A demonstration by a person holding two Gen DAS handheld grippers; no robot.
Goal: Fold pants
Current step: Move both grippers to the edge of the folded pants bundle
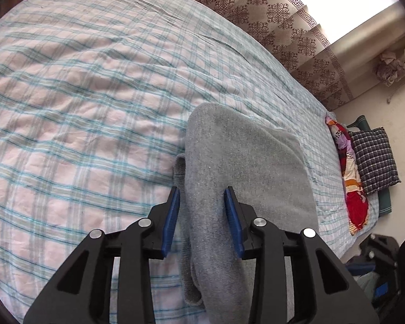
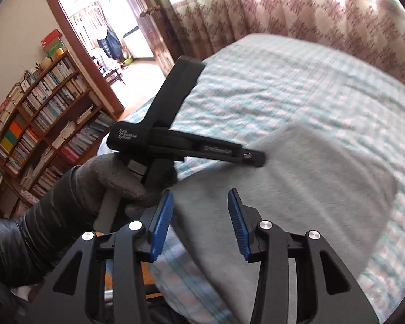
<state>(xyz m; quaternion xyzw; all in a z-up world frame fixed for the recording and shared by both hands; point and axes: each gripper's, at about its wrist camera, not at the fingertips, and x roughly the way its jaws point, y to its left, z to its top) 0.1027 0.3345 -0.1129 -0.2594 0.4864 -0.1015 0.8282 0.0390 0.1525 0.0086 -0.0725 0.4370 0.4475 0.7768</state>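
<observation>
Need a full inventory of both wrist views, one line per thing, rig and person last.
grey knit pants: 1, grey, folded on the bed's near edge, under both grippers
plaid bedsheet: 1, pink-white with teal checks, covers the bed
patterned curtain: 1, beige with brown motifs, behind the bed
checked pillow: 1, dark blue and white, at the bed's right end
multicoloured cloth: 1, red, orange, purple, beside the pillow
wooden bookshelf: 1, brown, full of books, left wall
open doorway: 1, wood-framed, beyond the shelf
left hand-held gripper: 1, black with blue pads, open over the pants
right hand-held gripper: 1, same, open over the pants
gloved hand: 1, grey glove, dark sleeve, holding the left gripper's handle
</observation>
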